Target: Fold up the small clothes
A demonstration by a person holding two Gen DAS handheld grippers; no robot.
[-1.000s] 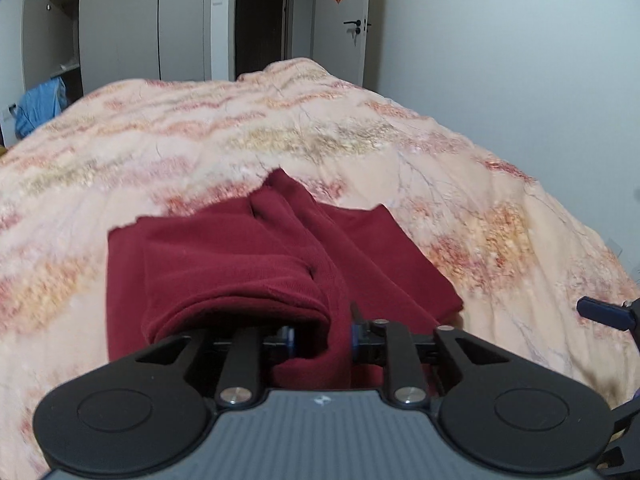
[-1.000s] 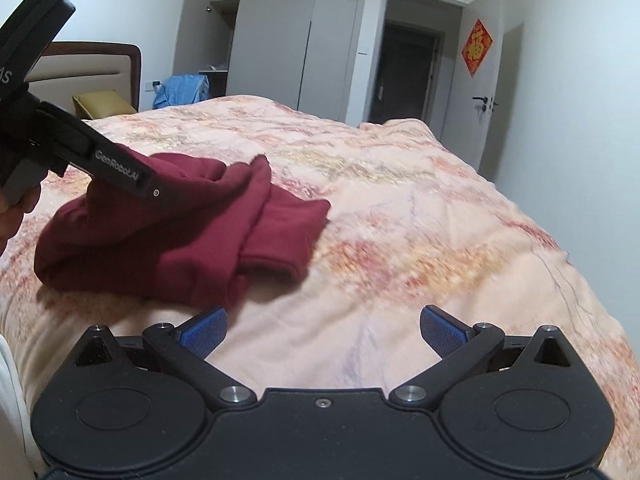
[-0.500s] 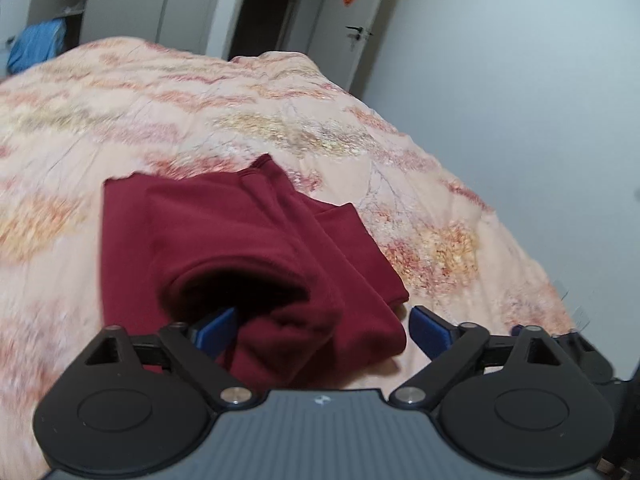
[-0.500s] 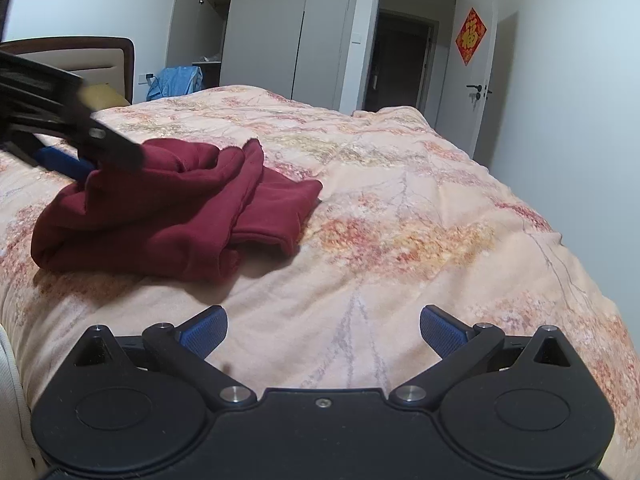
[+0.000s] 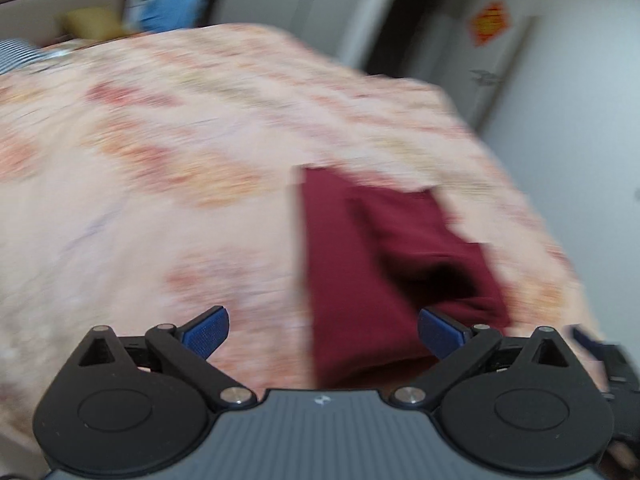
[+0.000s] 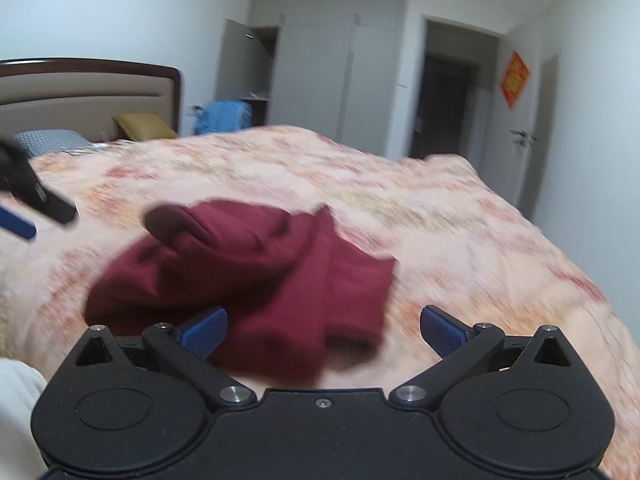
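A dark red garment [image 6: 256, 276] lies loosely folded and rumpled on the floral quilt [image 6: 460, 240]. In the blurred left wrist view the garment [image 5: 384, 256] sits to the right of centre. My left gripper [image 5: 324, 334] has its jaws opening wide; the garment's near edge lies below the right half of the gap and neither pad presses it. One left fingertip [image 6: 18, 226] shows at the far left of the right wrist view, clear of the cloth. My right gripper [image 6: 323, 330] is open just in front of the garment's near fold, gripping nothing.
The quilt covers the whole bed. A headboard [image 6: 88, 88], a yellow pillow [image 6: 142, 126] and a blue bundle [image 6: 226, 116] are at the far end. Grey wardrobes [image 6: 336, 80], a dark doorway [image 6: 448, 108] and a white door [image 6: 532, 132] stand behind.
The left gripper let go of the red fold it had pinched, opened wide and swung off to the left. The right gripper moved closer to the garment.
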